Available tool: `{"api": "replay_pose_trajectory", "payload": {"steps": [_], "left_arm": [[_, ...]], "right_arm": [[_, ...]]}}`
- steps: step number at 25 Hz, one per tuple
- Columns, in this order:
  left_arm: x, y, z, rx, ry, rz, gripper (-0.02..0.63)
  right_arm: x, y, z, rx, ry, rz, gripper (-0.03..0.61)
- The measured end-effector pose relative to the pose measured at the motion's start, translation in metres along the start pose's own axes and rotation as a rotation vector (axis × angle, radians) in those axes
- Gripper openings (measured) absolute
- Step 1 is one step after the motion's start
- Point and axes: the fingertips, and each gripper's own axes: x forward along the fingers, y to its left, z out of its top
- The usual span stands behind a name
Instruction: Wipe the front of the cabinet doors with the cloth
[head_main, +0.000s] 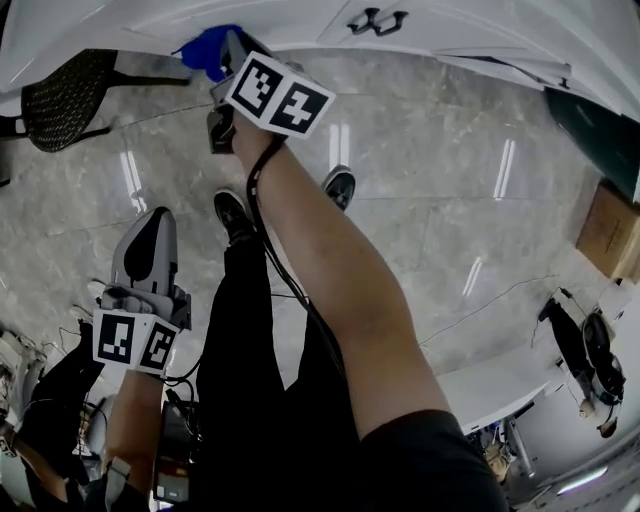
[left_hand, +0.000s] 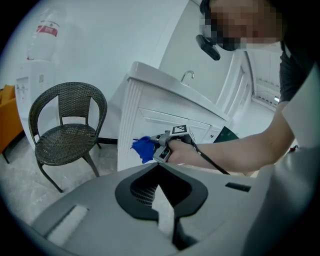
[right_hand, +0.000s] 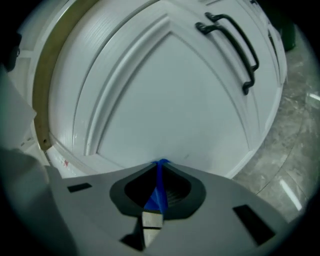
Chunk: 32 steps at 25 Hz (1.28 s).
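A blue cloth (head_main: 205, 50) is pinched in my right gripper (head_main: 225, 55), which is shut on it and holds it against the white cabinet door (head_main: 300, 25). In the right gripper view a strip of the cloth (right_hand: 159, 187) runs between the jaws of the right gripper (right_hand: 160, 167), its tip against the door's panel (right_hand: 170, 100). Black handles (right_hand: 235, 40) lie up to the right. The left gripper view shows the cloth (left_hand: 143, 147) bunched on the cabinet front (left_hand: 150, 120). My left gripper (head_main: 150, 215) hangs low at the left, shut and holding nothing.
A dark wicker chair (head_main: 65, 95) stands left of the cabinet, and a water bottle (left_hand: 42, 40) stands behind it. A faucet (left_hand: 187, 75) rises from the cabinet top. To the right are a green panel (head_main: 600, 125) and a cardboard box (head_main: 608, 230). The person's shoes (head_main: 232, 215) are on the marble floor.
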Motion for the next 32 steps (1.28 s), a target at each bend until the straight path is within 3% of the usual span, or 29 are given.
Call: {"api": "replay_pose_trajectory", "payload": {"steps": [5, 9, 13, 20, 25, 29, 32], "left_arm": [[0.028, -0.032, 0.001, 0.015, 0.025, -0.044, -0.002], [0.046, -0.056, 0.006, 0.033, 0.037, -0.073, -0.002], [0.044, -0.066, 0.01, 0.043, 0.046, -0.091, -0.002], [0.078, -0.091, 0.007, 0.046, 0.06, -0.103, -0.002], [0.071, -0.084, 0.01, 0.026, 0.043, -0.102, -0.002], [0.058, -0.067, 0.011, 0.008, 0.034, -0.099, -0.002], [0.048, -0.043, 0.011, -0.005, 0.019, -0.075, -0.002]], "right_arm": [[-0.029, -0.062, 0.049, 0.061, -0.085, -0.069, 0.034], [-0.043, -0.088, 0.074, 0.071, -0.118, -0.08, 0.035], [-0.056, -0.087, 0.082, 0.08, -0.14, -0.077, 0.034], [-0.071, -0.13, 0.096, 0.111, -0.149, -0.085, 0.032], [-0.076, -0.127, 0.087, 0.119, -0.158, -0.091, 0.032], [-0.067, -0.095, 0.066, 0.041, -0.124, -0.049, 0.032], [-0.046, -0.065, 0.032, 0.038, -0.075, 0.0, 0.032]]}}
